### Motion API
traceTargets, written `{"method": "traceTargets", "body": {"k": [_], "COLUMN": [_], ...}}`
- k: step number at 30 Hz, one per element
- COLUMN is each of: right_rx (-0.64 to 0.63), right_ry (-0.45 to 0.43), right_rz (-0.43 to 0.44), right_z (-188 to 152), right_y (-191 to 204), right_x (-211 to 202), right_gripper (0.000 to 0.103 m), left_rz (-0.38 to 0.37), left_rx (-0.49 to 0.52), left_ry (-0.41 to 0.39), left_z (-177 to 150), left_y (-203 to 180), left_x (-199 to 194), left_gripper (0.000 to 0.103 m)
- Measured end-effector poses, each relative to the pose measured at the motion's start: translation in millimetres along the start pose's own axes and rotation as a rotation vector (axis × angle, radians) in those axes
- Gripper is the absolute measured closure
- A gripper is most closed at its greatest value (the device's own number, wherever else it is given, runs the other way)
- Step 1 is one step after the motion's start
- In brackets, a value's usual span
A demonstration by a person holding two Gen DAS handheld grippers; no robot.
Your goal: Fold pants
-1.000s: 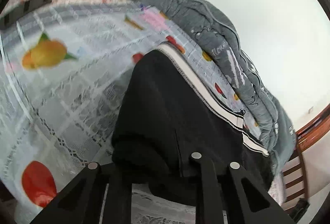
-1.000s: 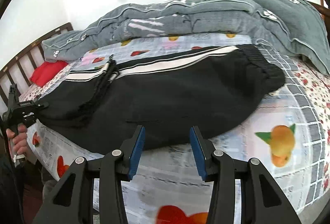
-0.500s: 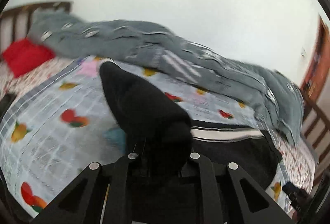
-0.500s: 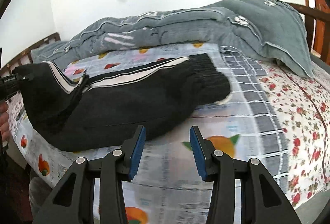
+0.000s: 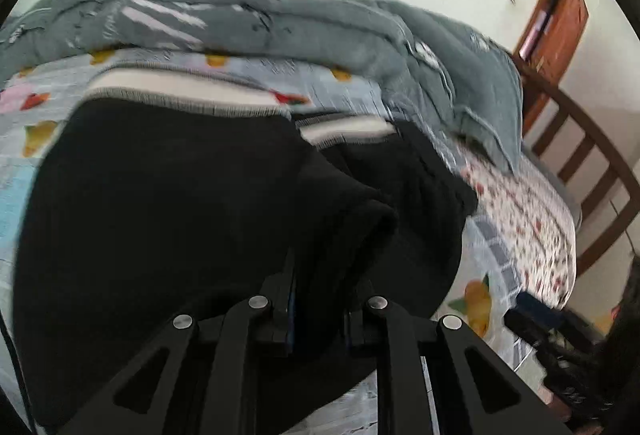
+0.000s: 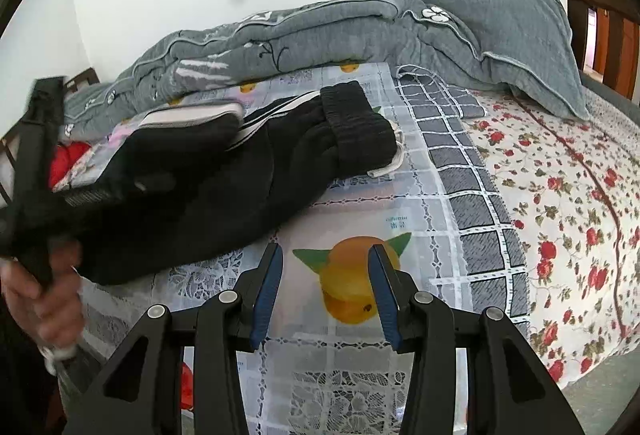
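Note:
Black pants (image 6: 248, 187) with white side stripes lie on the fruit-print bed sheet (image 6: 400, 203), one end lifted and doubled over toward the ribbed waistband (image 6: 356, 123). My left gripper (image 5: 318, 299) is shut on a thick fold of the black pants (image 5: 168, 203), which fill most of the left wrist view. The left gripper also shows at the left of the right wrist view (image 6: 36, 195), held by a hand. My right gripper (image 6: 326, 287) is open and empty, above an orange print near the bed's front edge.
A grey quilt (image 6: 360, 31) is piled along the back of the bed against the wall. A red pillow (image 6: 66, 159) lies at the far left. A wooden bed frame (image 5: 592, 171) and brown door (image 5: 560, 7) stand to the right.
My left gripper has carried its end of the pants up and over toward the waistband, folding them shorter. My right gripper has shifted right along the bed edge, staying open.

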State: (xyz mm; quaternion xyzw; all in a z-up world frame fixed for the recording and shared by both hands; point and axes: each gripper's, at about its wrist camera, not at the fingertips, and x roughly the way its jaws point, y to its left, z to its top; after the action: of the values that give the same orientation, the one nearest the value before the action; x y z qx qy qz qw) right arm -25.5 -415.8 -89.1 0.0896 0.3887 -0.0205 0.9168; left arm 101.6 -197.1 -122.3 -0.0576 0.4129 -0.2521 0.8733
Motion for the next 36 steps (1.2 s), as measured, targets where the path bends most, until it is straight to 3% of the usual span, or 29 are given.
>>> {"method": "traceTargets", "body": {"k": [3,8,10,11,12,14,18,23,24,26,28,33,36], "right_rx": [-0.026,-0.019,0.013,0.034,0.045,0.075,0.13,0.165,0.159,0.095,0.023,-0.031,-0.057], "right_ry": [-0.006,-0.024,-0.034,-0.04,-0.043,-0.05,-0.018,0.096,0.124,0.091,0.058,-0.02,-0.036], "right_rz": [-0.002,0.03,0.073,0.098,0.114,0.165,0.218,0.187,0.182,0.164,0.15,0.194,0.21], "right_z": [3.3,16.8,25.6,30.3,33.2,42.6,51.2,44.5,39.6,37.1,42.0,64.7,75.3], "right_y": [7.9,21.6,27.2,30.7,34.0,43.8,62.5,77.4,81.5,93.2,104.7,108.5,102.3], "right_x": [-2.5,0.5,3.4,5.2,6.1,12.8,41.0,98.3,111.4,110.5,99.4,73.8,67.9], "right_gripper": [0.059,0.058,0.049,0.047,0.045,0.044,0.038,0.039,0.045,0.069,0.084,0.086,0.086], "left_rz": [-0.001,-0.153,-0.167,-0.152,-0.136,-0.097,-0.006,0.049,0.042,0.012,0.002,0.038,0.151], "left_rx": [0.022,-0.015,0.001,0.013,0.023,0.038,0.017,-0.048,-0.067,-0.092,-0.09,-0.036,-0.022], "left_ry": [0.009,0.046,0.01,-0.025,-0.073,-0.135,-0.125,-0.095,-0.089,-0.068,-0.047,-0.006,0.044], "left_z": [-1.7,5.6,5.0,4.1,2.6,-2.1,-10.2,-38.4,-43.1,-54.3,-62.5,-72.8,-70.2], "left_y": [-2.9,23.0,28.9,34.2,40.2,56.4,91.5,134.9,141.1,147.6,146.6,121.8,109.2], "left_x": [-1.4,-32.2,-47.2,-58.7,-71.9,-96.5,-117.1,-133.6,-133.6,-130.0,-122.7,-93.9,-66.5], "left_gripper": [0.088,0.082,0.068,0.046,0.031,0.031,0.031,0.031,0.031,0.031,0.031,0.031,0.031]}}
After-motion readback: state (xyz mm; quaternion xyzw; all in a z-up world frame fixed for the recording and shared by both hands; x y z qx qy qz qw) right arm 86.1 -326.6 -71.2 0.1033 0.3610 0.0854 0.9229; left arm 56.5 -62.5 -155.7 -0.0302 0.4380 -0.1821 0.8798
